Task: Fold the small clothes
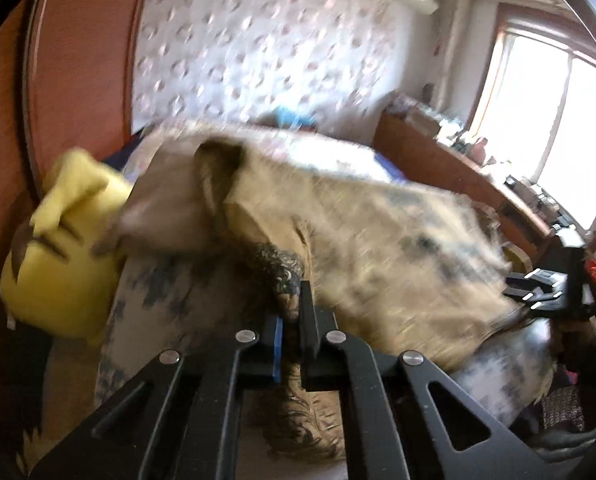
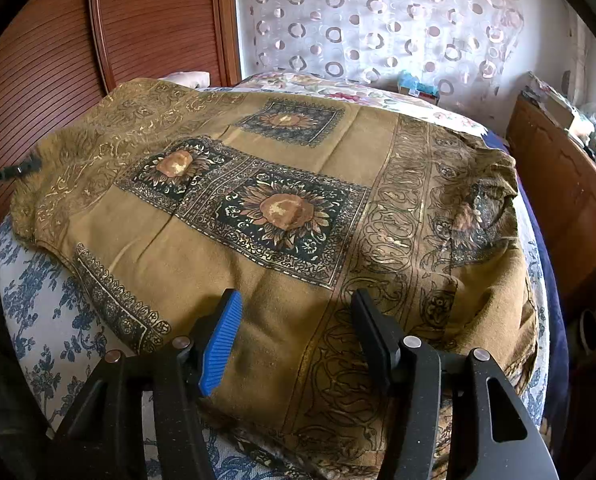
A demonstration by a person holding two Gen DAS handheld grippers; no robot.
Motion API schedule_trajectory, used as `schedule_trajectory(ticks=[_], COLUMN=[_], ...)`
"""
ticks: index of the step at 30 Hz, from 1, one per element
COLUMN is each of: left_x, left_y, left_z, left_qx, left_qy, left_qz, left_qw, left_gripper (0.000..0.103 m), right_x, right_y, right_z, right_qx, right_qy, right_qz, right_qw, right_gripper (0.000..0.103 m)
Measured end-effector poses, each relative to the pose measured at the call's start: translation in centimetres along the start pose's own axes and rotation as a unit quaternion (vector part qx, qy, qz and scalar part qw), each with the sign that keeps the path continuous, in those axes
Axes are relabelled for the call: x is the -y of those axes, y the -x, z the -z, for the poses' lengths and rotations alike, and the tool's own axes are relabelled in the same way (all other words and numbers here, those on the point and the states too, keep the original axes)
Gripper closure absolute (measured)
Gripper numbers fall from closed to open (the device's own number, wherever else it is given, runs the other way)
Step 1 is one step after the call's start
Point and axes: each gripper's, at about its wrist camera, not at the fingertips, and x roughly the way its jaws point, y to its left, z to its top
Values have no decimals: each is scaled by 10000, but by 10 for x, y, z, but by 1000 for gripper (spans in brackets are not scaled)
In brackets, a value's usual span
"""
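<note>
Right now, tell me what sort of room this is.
Most likely a bedroom. A bed with a blue floral sheet carries the brown patterned cloth, a wooden wardrobe stands behind it, and a curtain with ring shapes hangs on the far wall.

A mustard-brown cloth (image 2: 281, 216) printed with dark sunflower squares lies spread over a bed (image 2: 37, 304) covered in a white sheet with blue flowers. The right gripper (image 2: 298, 336) hovers over the cloth's near edge, its jaws apart, nothing pressed between them. At the far left the left gripper's (image 2: 15, 172) tip meets the cloth's corner. A wooden wardrobe (image 2: 57, 40) stands behind.
</note>
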Motion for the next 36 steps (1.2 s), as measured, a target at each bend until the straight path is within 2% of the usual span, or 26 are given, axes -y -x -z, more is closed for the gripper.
schedule_trajectory(ticks=[4, 16, 22, 29, 33, 36], left_x=[31, 101, 139, 177, 198, 203], left_y=[8, 5, -10, -34, -48, -58], left_z=[-28, -85, -109, -121, -123, -121], left_qx=[337, 700, 594, 342, 298, 93], left_qy=[-287, -901, -1360, -1601, -1769, -1767], left_qz=[261, 1004, 1211, 1531, 1426, 1305], left_qw=[9987, 9884, 9815, 9746, 9734, 9755], left_gripper=[97, 97, 97, 97, 97, 96], right_x=[-1, 0, 0, -1, 0, 1], right_y=[-1, -1, -1, -1, -1, -1], right_z=[0, 0, 0, 1, 1, 1], right_qx=[1, -1, -1, 2, 8, 10], right_qy=[0, 5, 5, 1, -19, -26], right_qz=[3, 0, -5, -3, -32, -39], right_qw=[10000, 10000, 10000, 10000, 10000, 10000], right_gripper=[44, 43, 43, 43, 43, 43])
